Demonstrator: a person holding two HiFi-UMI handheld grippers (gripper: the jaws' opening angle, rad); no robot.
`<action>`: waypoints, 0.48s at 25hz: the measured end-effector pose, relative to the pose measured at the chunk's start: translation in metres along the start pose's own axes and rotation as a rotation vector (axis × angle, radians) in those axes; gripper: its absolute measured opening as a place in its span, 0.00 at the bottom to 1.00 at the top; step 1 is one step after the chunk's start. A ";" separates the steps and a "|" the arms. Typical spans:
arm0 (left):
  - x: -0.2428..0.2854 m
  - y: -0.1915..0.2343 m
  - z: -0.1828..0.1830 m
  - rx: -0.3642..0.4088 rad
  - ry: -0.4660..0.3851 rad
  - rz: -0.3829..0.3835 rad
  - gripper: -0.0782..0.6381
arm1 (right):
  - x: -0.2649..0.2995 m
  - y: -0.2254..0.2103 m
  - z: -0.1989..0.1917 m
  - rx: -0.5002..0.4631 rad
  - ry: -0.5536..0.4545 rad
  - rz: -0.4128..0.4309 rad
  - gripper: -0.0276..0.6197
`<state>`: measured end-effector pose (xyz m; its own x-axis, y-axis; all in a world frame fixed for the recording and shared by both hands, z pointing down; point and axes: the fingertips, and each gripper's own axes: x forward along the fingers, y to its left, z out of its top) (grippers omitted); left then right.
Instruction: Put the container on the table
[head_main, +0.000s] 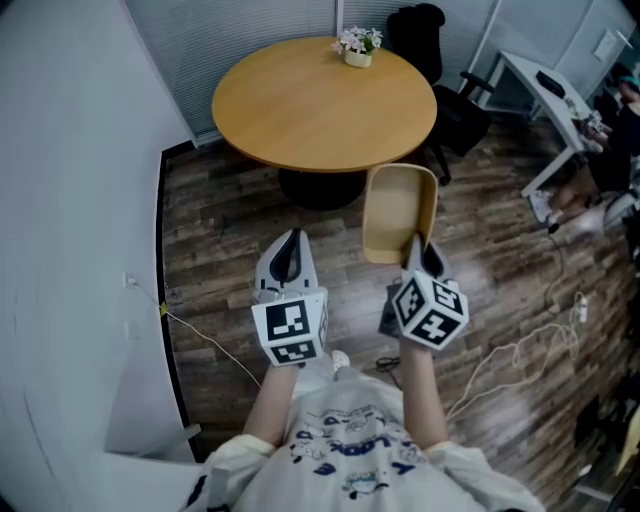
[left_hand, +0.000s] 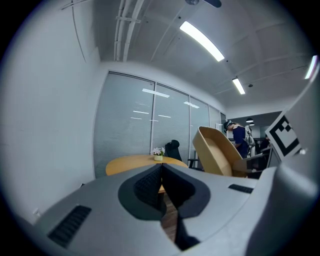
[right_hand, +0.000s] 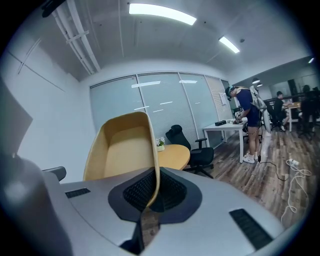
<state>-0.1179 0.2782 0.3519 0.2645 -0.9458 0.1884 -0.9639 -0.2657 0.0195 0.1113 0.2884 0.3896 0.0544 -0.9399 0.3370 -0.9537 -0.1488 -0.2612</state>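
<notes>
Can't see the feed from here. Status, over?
Right gripper shut on rim of tan rectangular container. Left gripper jaws together, empty. Container over floor, short of round wooden table. Small flower pot at table's far edge.

Office room: dark wood-plank floor (head_main: 225, 235), white wall (head_main: 70, 180) at left, frosted glass partition (left_hand: 130, 130) behind. A round wooden table (head_main: 320, 105) bears a small flower pot (head_main: 357, 48); a black office chair (head_main: 425, 35) stands just beyond it. Strip lights (left_hand: 201, 41) run along the ceiling.

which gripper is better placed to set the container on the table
Right. The right gripper is shut on the rim of the container, with the table ahead of it. The left gripper is shut and holds nothing.
</notes>
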 end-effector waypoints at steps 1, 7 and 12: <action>0.002 -0.001 -0.001 0.000 0.004 0.001 0.11 | 0.002 -0.001 -0.001 0.001 0.004 0.002 0.06; 0.024 0.000 -0.002 -0.001 0.014 0.007 0.11 | 0.023 -0.002 0.000 0.004 0.022 0.007 0.06; 0.056 0.001 0.001 -0.002 0.014 -0.003 0.11 | 0.052 -0.003 0.007 0.001 0.022 0.008 0.06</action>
<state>-0.1044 0.2248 0.3617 0.2669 -0.9423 0.2020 -0.9631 -0.2681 0.0223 0.1189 0.2383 0.4017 0.0399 -0.9343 0.3543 -0.9539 -0.1411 -0.2648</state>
